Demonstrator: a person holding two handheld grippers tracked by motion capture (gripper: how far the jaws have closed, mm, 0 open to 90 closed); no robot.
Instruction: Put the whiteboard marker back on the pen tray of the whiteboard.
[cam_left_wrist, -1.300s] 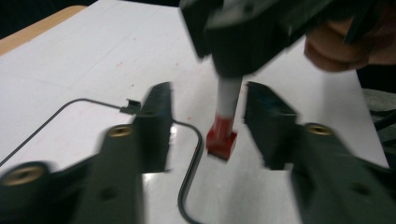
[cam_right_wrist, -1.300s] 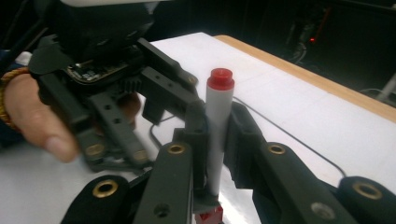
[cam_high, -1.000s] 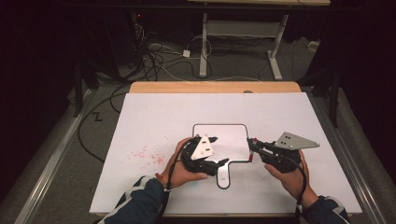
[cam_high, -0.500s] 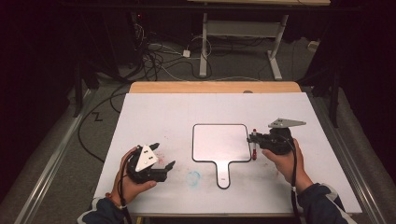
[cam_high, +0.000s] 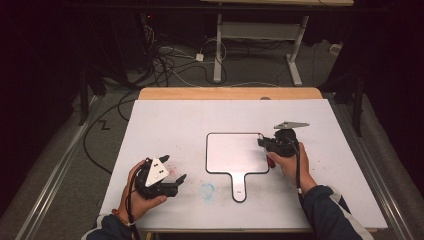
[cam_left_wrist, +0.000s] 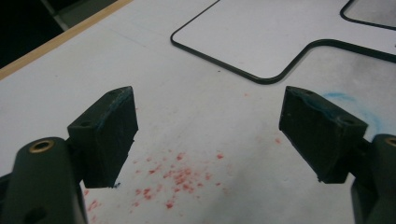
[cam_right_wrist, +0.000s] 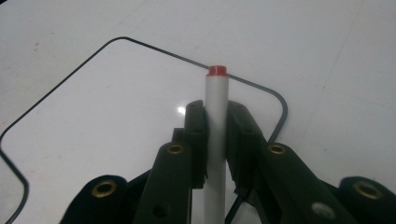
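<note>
marker white cylinder, red end | right tongs clamped | whiteboard glossy

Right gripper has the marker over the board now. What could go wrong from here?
The marker sits in a narrow pinch in the right gripper, so pressing down might make it slip or tilt. The small whiteboard lies loose, and the open left gripper is off it, so it may slide while writing.
</note>
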